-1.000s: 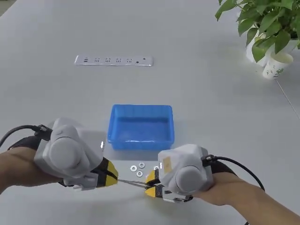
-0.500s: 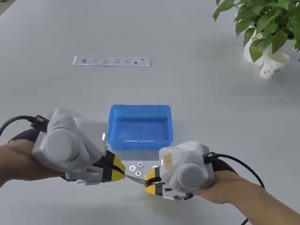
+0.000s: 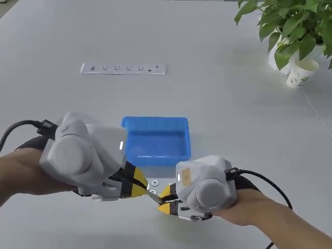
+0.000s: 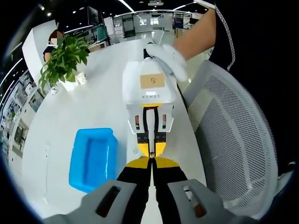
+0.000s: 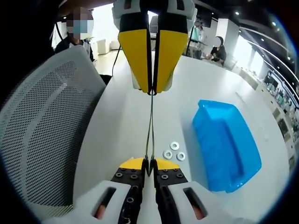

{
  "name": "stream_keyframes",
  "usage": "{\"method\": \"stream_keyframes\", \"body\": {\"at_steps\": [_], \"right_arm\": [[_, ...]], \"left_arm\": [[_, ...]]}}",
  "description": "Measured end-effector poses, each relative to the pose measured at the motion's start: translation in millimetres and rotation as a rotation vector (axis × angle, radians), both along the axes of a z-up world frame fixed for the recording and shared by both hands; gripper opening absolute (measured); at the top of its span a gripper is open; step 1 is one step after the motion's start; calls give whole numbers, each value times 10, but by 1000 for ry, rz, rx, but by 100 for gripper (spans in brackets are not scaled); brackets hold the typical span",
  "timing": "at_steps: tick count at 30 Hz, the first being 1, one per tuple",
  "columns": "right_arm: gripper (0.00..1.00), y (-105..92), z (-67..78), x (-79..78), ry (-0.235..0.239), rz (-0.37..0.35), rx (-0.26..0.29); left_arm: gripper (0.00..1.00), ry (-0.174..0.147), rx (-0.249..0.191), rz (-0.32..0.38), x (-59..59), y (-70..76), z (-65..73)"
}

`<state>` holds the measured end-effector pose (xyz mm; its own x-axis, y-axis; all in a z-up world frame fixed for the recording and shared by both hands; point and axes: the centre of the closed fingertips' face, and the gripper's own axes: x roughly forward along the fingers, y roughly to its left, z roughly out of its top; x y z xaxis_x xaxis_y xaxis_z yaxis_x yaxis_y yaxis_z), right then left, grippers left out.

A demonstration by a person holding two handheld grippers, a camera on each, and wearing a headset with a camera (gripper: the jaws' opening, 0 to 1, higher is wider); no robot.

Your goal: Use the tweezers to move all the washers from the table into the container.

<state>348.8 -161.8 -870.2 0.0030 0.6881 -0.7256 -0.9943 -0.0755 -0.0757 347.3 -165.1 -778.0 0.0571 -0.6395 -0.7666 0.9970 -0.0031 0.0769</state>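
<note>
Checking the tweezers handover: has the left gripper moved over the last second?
Yes. The left gripper has shifted right, toward the right gripper, now overlapping the blue container's near-left corner.

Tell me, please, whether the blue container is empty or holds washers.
Empty: the blue container's floor shows bare in the head view and the right gripper view, while three washers lie on the table beside it.

A pale grey surface (image 3: 233, 104) carries a white power strip (image 3: 123, 68) upper left and a potted plant (image 3: 290, 26) upper right; a white mesh chair (image 4: 233, 140) stands behind.
</note>
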Motion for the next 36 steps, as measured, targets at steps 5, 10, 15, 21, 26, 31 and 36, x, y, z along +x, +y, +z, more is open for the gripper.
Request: {"method": "stream_keyframes", "body": {"at_steps": [5, 10, 15, 21, 26, 31, 36], "right_arm": [[8, 19, 12, -13, 8, -7, 11], [8, -17, 14, -9, 13, -13, 18], [8, -31, 13, -19, 15, -15, 17], [8, -37, 15, -19, 16, -19, 19], [8, -41, 15, -20, 18, -21, 21], [8, -47, 15, -21, 19, -21, 22], [8, -52, 16, -20, 23, -25, 28]], "left_arm": [[5, -6, -21, -13, 4, -95, 51], [6, -5, -45, -26, 7, -180, 47], [9, -17, -12, -43, 7, -156, -52], [9, -4, -32, -44, -10, -187, -79], [9, 11, -64, -36, -9, -242, -100], [7, 23, -62, -33, -18, -247, -168], [7, 27, -81, -23, -18, -266, -182]]}}
